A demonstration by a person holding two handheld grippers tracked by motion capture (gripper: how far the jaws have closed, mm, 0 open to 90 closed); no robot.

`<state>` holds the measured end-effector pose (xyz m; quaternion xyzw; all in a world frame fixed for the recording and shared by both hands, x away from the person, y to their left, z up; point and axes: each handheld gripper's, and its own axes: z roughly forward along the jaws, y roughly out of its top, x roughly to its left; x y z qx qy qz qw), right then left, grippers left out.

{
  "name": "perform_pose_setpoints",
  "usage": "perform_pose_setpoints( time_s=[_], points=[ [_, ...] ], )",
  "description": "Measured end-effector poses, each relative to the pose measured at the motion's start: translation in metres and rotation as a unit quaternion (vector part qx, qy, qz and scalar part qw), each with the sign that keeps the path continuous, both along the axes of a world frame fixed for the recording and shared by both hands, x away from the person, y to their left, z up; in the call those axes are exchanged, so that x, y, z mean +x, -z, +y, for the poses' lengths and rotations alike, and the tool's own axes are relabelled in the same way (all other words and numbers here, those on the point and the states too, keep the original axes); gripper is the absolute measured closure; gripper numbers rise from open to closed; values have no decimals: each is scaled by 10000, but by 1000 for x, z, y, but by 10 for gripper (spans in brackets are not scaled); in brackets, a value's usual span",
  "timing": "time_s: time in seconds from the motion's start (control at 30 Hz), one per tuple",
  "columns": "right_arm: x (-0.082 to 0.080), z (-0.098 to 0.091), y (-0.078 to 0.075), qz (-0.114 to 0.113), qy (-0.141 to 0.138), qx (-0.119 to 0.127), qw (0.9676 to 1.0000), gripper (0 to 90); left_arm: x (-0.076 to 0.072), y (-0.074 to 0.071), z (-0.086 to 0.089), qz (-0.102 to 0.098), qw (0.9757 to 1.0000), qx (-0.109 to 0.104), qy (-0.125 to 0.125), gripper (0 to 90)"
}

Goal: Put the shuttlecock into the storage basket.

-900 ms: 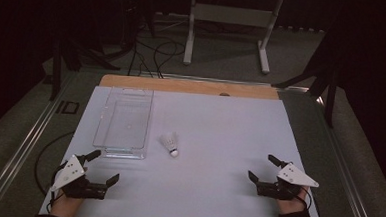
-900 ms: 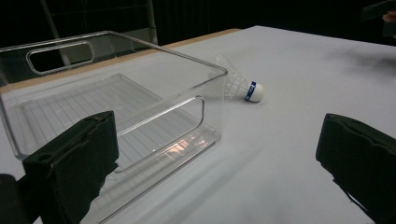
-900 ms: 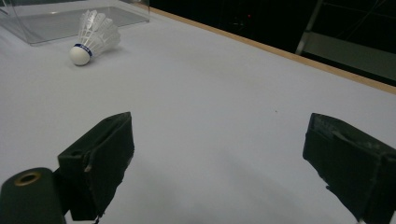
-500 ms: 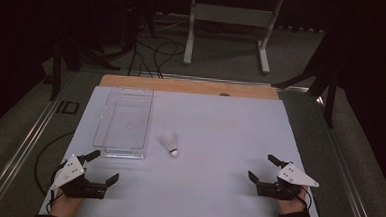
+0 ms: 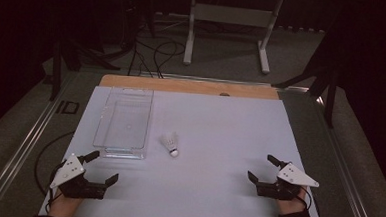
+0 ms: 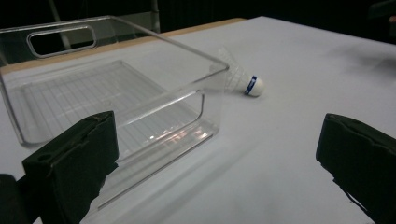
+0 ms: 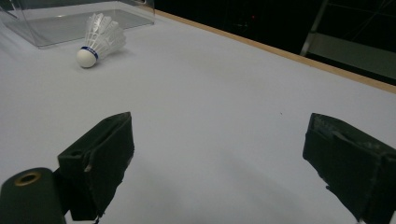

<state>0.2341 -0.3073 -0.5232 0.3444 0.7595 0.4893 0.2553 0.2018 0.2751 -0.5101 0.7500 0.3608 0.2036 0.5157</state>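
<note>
Glossy clear plastic bin (image 6: 140, 93), seemingly.

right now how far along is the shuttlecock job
Nothing looks done: the shuttlecock lies on the white table beside the clear bin, not in it. Nothing is in hand; the left tool and right tool rest open near the front edge. Picking it up and any placing remain.

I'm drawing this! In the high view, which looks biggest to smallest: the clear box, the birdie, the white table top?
1. Table top
2. Clear box
3. Birdie, tiny beside the box
</note>
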Motion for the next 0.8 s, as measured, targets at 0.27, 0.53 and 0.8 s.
perform_pose_setpoints(
  time_s=[0.27,0.53,0.8],
  points=[
    [0,1,0,3,0,-46,10000,91,1,-20,-10,83,9999,108,72,1],
    [0,2,1,64,-46,-30,10000,91,4,-39,-28,272,9982,497,214,1],
    [-1,2,0,48,-66,-6,10000,91,9,-54,-47,493,9947,732,536,1]
  ],
)
